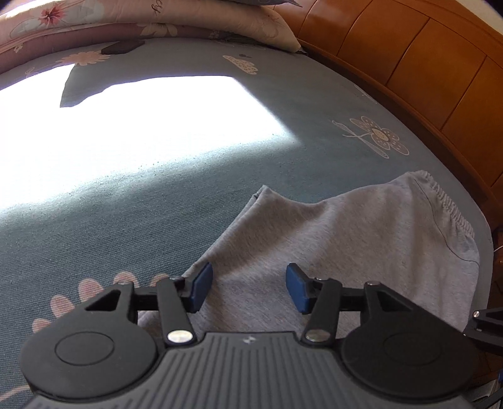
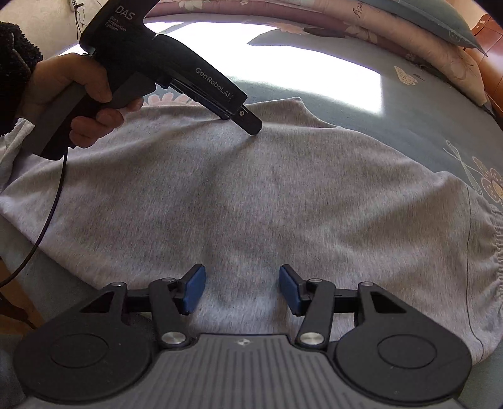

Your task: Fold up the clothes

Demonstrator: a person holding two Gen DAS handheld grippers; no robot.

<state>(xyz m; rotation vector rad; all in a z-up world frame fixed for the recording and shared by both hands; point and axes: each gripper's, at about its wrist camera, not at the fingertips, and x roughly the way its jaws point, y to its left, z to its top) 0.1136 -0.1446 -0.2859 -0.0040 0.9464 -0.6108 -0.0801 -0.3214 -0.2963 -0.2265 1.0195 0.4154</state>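
Right wrist view: both grippers' fingers (image 2: 242,289) parted, empty, over grey garment (image 2: 251,195).

teal floral bedsheet (image 1: 157,220), folded quilt (image 1: 94,28), wood headboard (image 1: 408,63), sun patch

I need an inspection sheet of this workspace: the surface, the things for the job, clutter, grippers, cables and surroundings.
Surface: blue-green bedsheet with flower prints; a bright sun patch lies across it.
Job's things: grey garment spread flat on the sheet, its elastic gathered hem at the right edge.
Clutter: nothing seen.
Grippers: left gripper open above the garment's edge, nothing between the pads; right gripper open above the garment, nothing held.
Cables: one black cable hangs from the left gripper's handle, held by a hand.
Surroundings: folded floral quilt at the far side; wooden bed frame on the right.
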